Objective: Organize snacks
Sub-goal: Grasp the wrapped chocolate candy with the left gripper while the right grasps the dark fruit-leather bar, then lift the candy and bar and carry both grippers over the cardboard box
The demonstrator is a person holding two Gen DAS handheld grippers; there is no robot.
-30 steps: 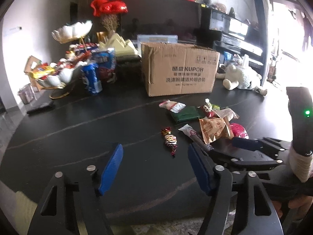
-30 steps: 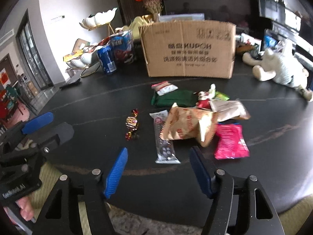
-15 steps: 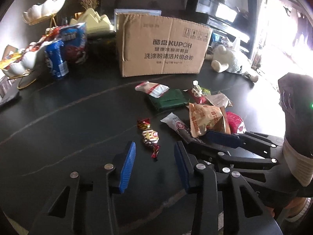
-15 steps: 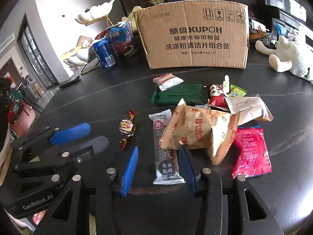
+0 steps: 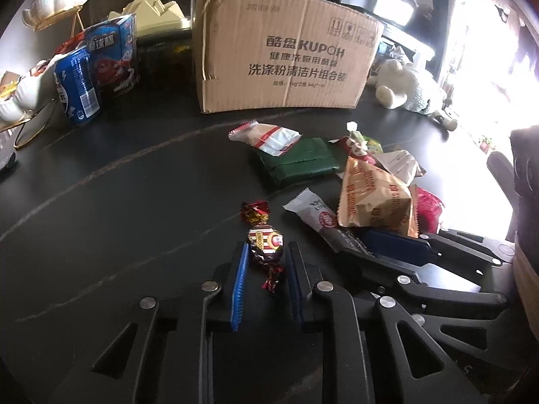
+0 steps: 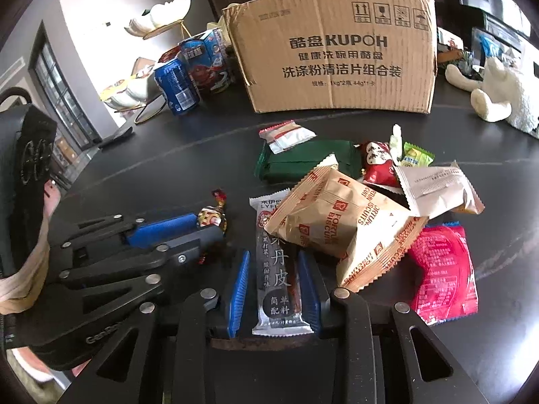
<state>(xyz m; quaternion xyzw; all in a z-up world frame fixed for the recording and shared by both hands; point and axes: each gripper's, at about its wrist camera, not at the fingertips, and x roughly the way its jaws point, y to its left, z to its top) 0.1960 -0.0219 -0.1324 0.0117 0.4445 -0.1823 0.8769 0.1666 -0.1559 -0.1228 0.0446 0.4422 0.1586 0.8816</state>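
My left gripper (image 5: pixel 266 262) straddles a foil-wrapped candy (image 5: pixel 264 242) on the black table, its blue pads close on both sides of it; it also shows in the right wrist view (image 6: pixel 202 225). My right gripper (image 6: pixel 274 269) straddles a long grey and black snack bar (image 6: pixel 278 269), pads close beside its lower half; the bar's top lies under a tan biscuit bag (image 6: pixel 340 225). The bar (image 5: pixel 316 215) and the right gripper's fingers (image 5: pixel 397 245) also show in the left wrist view. A Kupoh cardboard box (image 6: pixel 337 54) stands behind.
A pile of snacks lies right of the bar: green packet (image 6: pixel 303 161), white and red pack (image 6: pixel 286 134), red candy bag (image 6: pixel 377 161), grey pouch (image 6: pixel 434 188), pink packet (image 6: pixel 444 269). A blue can (image 6: pixel 177 86), a snack box (image 6: pixel 209 60) and a shell-shaped stand (image 6: pixel 161 17) are far left. A plush toy (image 6: pixel 498 97) lies right.
Both grippers moved forward and down to the table. The left one narrowed around the candy, the right one around the snack bar.
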